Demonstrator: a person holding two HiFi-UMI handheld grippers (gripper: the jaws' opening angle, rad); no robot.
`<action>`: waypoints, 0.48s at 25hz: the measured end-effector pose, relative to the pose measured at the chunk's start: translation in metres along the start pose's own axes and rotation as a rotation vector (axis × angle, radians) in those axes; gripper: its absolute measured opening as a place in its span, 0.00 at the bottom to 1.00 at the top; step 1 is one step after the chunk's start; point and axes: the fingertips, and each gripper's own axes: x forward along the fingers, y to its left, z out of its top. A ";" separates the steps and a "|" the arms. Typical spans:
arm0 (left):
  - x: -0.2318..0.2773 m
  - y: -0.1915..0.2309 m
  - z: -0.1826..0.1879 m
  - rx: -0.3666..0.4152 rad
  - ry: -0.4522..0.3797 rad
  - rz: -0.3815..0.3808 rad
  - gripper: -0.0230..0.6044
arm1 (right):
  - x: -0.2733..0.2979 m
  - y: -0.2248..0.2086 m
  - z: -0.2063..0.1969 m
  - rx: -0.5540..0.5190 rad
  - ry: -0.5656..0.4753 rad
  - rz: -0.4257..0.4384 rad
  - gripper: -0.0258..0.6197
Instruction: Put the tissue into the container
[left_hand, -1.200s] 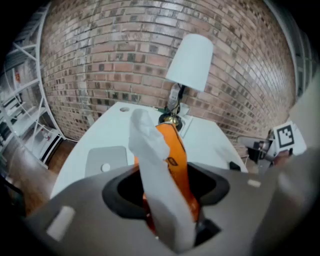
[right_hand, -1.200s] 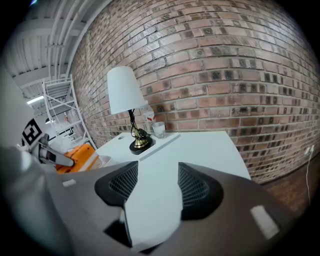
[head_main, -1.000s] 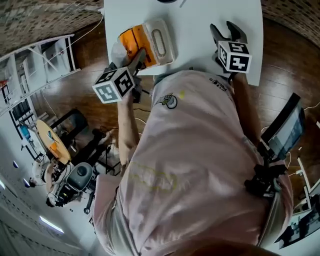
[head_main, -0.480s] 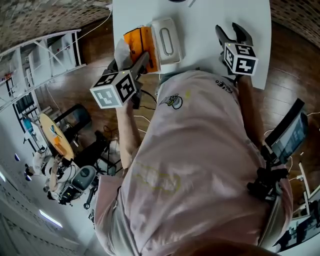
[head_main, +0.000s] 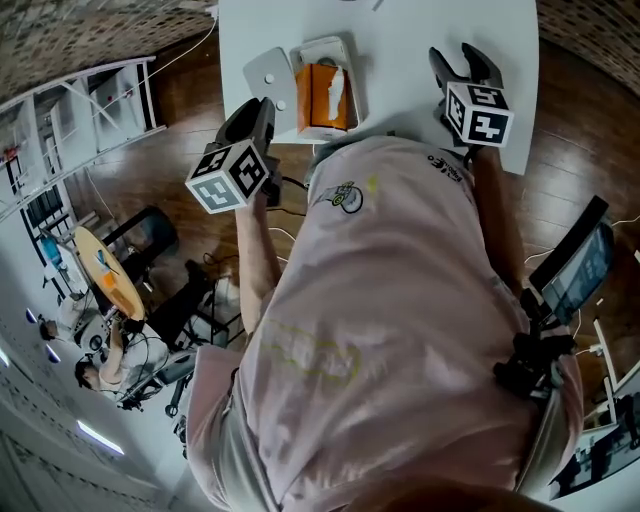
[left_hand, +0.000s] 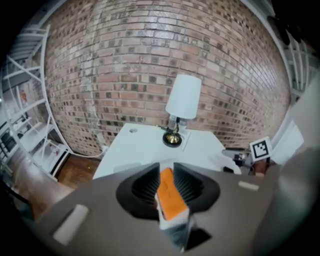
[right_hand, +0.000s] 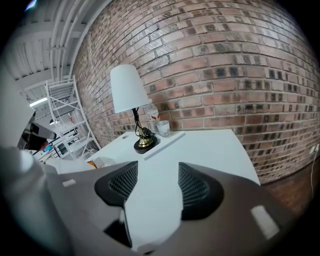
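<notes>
I am seeing the tissue pack (head_main: 318, 100) lying lengthwise in the container (head_main: 323, 45), just right of my nearer left gripper (head_main: 257, 108), whose jaws, just closing, are gripping nothing

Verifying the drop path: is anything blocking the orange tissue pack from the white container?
Nothing visible does. The orange tissue pack sits inside the open white container, and the white lid lies flat on the table just left of it, off the opening.
</notes>
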 end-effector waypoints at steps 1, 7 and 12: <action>0.002 0.000 -0.018 -0.003 0.044 -0.036 0.17 | 0.000 0.000 0.000 0.000 0.001 0.001 0.43; 0.002 -0.058 -0.120 0.131 0.337 -0.350 0.04 | -0.001 -0.004 -0.010 -0.007 0.030 0.011 0.43; 0.054 -0.090 -0.134 0.277 0.346 -0.392 0.04 | 0.002 0.006 -0.020 -0.030 0.052 0.033 0.43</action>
